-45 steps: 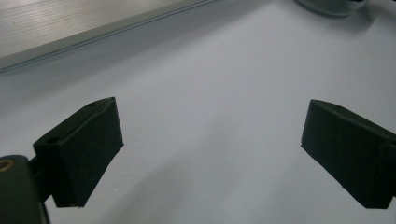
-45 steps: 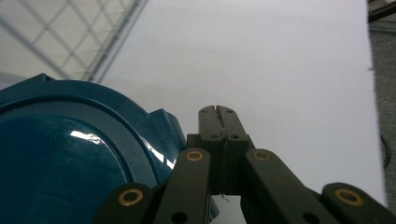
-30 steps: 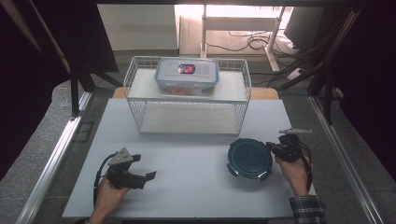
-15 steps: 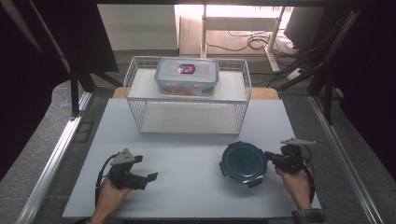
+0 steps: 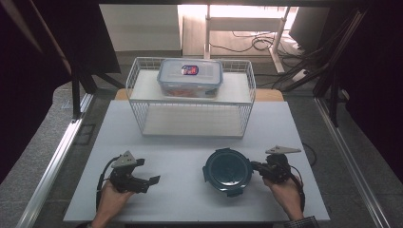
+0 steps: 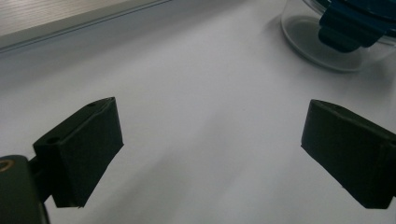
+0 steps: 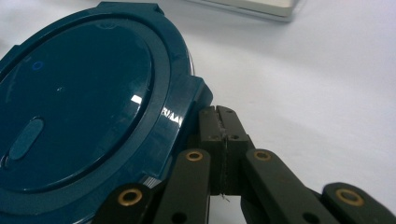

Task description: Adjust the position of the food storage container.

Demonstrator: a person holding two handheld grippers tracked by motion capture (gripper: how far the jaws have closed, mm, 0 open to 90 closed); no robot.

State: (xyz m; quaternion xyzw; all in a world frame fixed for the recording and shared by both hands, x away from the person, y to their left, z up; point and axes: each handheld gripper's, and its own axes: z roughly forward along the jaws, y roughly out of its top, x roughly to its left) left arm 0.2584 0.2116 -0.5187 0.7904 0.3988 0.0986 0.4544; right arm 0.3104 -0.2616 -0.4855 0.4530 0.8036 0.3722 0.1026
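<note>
Two claws worked over the white worktop [image 5: 190,142] in the high view. The left claw [image 5: 153,180] rested near the front left corner, its jaws spread wide and empty, probably parked out of the way. The right claw [image 5: 255,166] lay against the right side of the round blue-lidded container [image 5: 227,171], which sat toward the front edge, right of centre. A wire basket [image 5: 190,97] with a clear box [image 5: 190,77] on top stood at the back edge.

In the left claw view, both jaws stood far apart with bare worktop between them, the container [image 6: 343,35] well ahead.

In the right claw view, the jaws were pressed together, tips touching a lid tab [image 7: 198,93]. Whether they pinched anything was unclear; more likely they served as a closed pusher to slide the container.
</note>
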